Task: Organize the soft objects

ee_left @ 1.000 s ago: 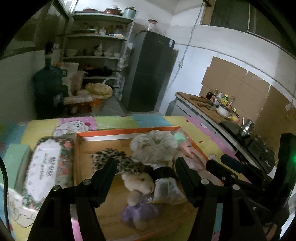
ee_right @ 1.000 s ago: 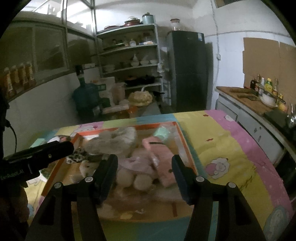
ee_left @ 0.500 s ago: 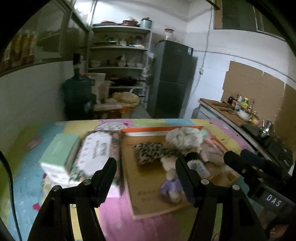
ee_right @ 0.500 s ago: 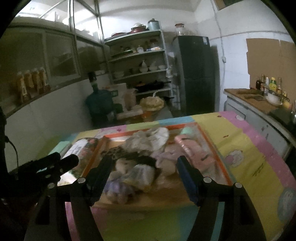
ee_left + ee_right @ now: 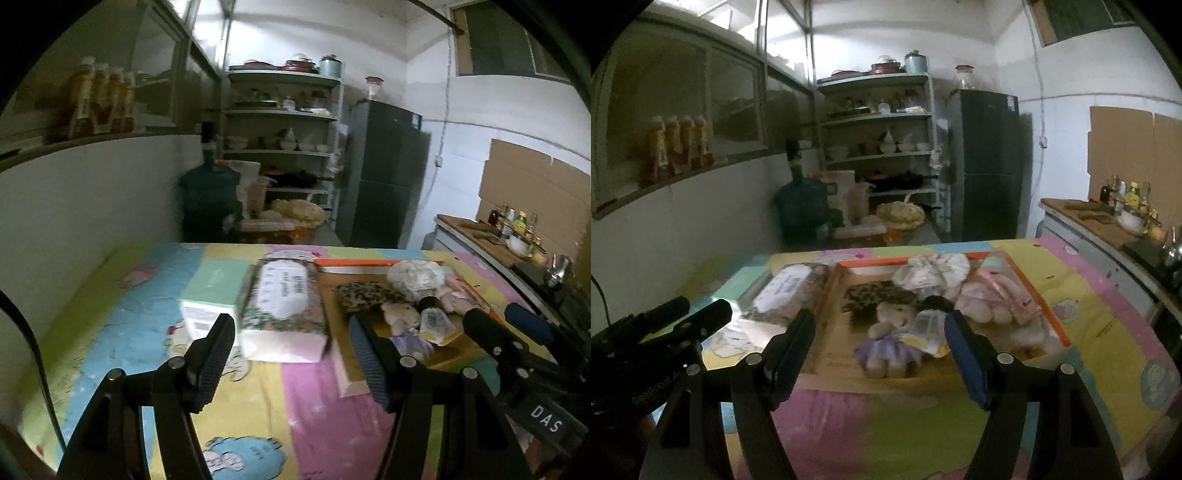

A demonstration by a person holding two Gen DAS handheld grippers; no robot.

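An orange-rimmed cardboard tray (image 5: 1057, 325) (image 5: 351, 261) holds several soft things: a small teddy bear in a purple dress (image 5: 891, 338) (image 5: 402, 316), a leopard-print cloth (image 5: 877, 295) (image 5: 364, 291), a white scrunchie (image 5: 932, 273) (image 5: 415, 275), a pink plush (image 5: 1001, 299) and a small pouch (image 5: 929, 328) (image 5: 437, 325). My left gripper (image 5: 291, 347) is open and empty, in front of a floral tissue pack (image 5: 282, 306). My right gripper (image 5: 879, 341) is open and empty, in front of the tray.
A mint-green box (image 5: 212, 291) lies left of the tissue pack (image 5: 790, 291) on the colourful tablecloth (image 5: 147, 317). Behind the table stand a water jug (image 5: 210, 201), shelves (image 5: 282, 147) and a dark fridge (image 5: 386, 173). A kitchen counter (image 5: 1108, 221) runs along the right.
Both grippers have pulled back from the tray, still open and empty. The left one has swung left, so the tissue pack now lies before it.
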